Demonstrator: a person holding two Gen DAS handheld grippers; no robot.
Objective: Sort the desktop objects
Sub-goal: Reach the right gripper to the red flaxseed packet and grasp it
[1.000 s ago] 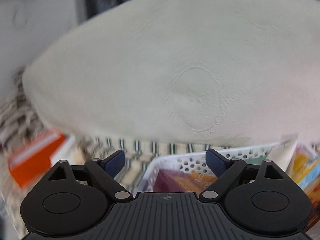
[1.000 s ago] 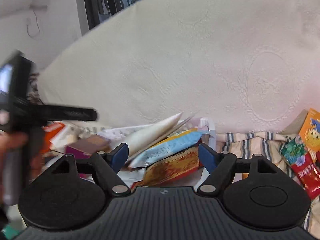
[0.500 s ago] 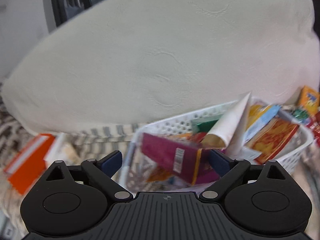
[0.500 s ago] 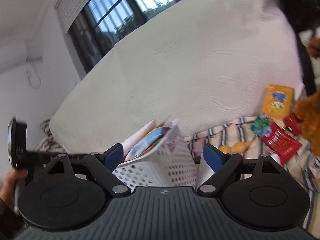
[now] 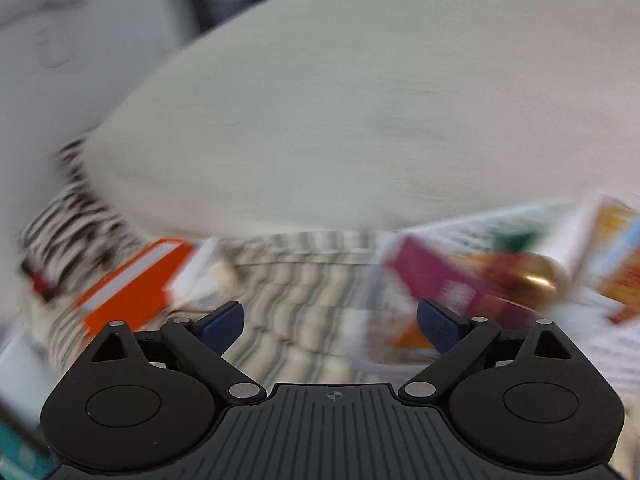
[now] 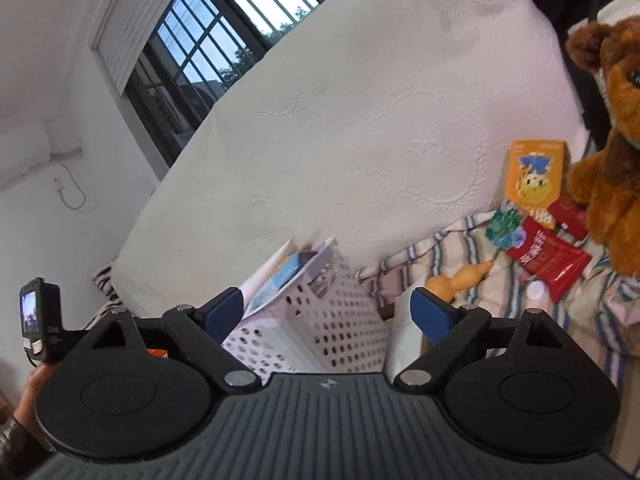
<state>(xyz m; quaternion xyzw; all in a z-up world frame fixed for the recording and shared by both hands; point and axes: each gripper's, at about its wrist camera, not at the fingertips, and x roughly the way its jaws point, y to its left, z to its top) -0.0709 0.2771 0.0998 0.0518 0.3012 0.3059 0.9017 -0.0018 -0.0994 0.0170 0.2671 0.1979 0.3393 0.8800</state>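
My left gripper (image 5: 330, 322) is open with nothing between its fingers, over striped cloth (image 5: 304, 288); this view is blurred. An orange box (image 5: 132, 292) lies just left of it. The white basket (image 5: 472, 224), holding a purple box (image 5: 436, 280) and packets, is to its right. My right gripper (image 6: 327, 310) is open, low beside the basket's perforated wall (image 6: 320, 328), which shows between the fingers without touching the pads. Papers and a blue packet (image 6: 288, 272) stick out of the basket's top.
A big white cushion (image 6: 360, 120) rises behind everything. On the right of the striped cloth lie an orange card (image 6: 536, 178), red packets (image 6: 548, 256), a yellow gourd toy (image 6: 460, 276) and a brown teddy bear (image 6: 612, 152). A hand (image 6: 32, 392) holds the left gripper at far left.
The left view swung left: the basket slid from centre to the right edge and the orange box came inward. The right gripper rolled and sank from over the basket's contents to its outer wall, jaws slightly wider.
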